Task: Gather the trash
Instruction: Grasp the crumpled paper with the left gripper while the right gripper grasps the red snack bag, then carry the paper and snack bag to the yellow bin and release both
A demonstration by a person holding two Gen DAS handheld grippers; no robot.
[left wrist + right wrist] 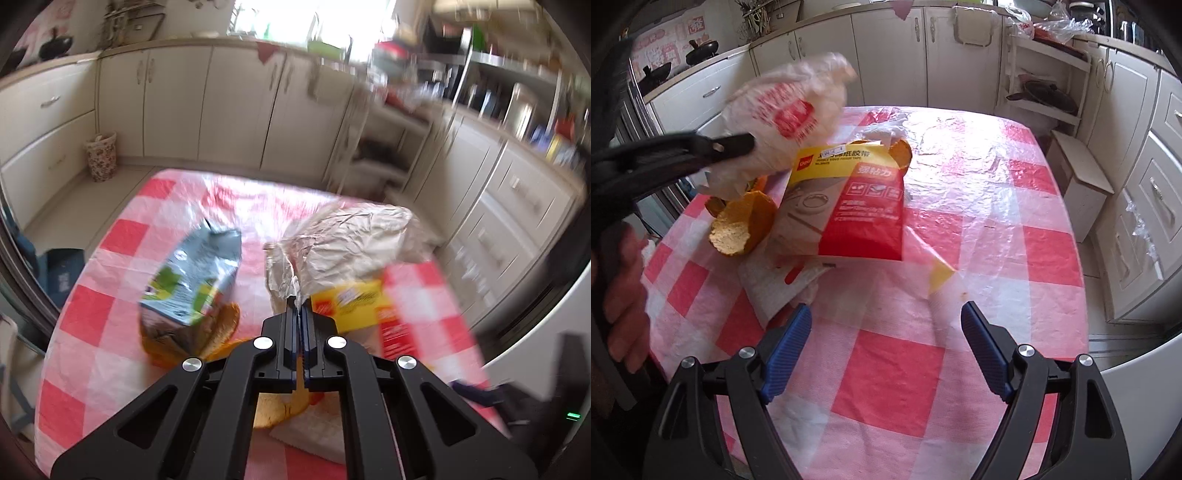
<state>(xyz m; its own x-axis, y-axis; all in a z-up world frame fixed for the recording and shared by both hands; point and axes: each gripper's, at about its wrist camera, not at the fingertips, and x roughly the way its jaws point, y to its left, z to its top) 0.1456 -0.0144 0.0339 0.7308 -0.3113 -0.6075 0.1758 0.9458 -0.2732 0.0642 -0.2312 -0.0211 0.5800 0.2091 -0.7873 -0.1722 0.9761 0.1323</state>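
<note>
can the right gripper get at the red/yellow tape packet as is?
Probably yes: the right gripper is open and empty, and the tape packet lies ahead on the table with only bare cloth between.

A crumpled white plastic bag [354,240] with red print is pinched at one twisted corner in the closed left tongs [297,304], raised off the checked cloth. Just right of those tongs lies a flat yellow-and-red tape packet [849,206], ahead of the open right tongs [886,325]. A grey-green carton [192,280] lies tilted to their left. Orange peel cups [744,227] sit beside the packet.
</note>
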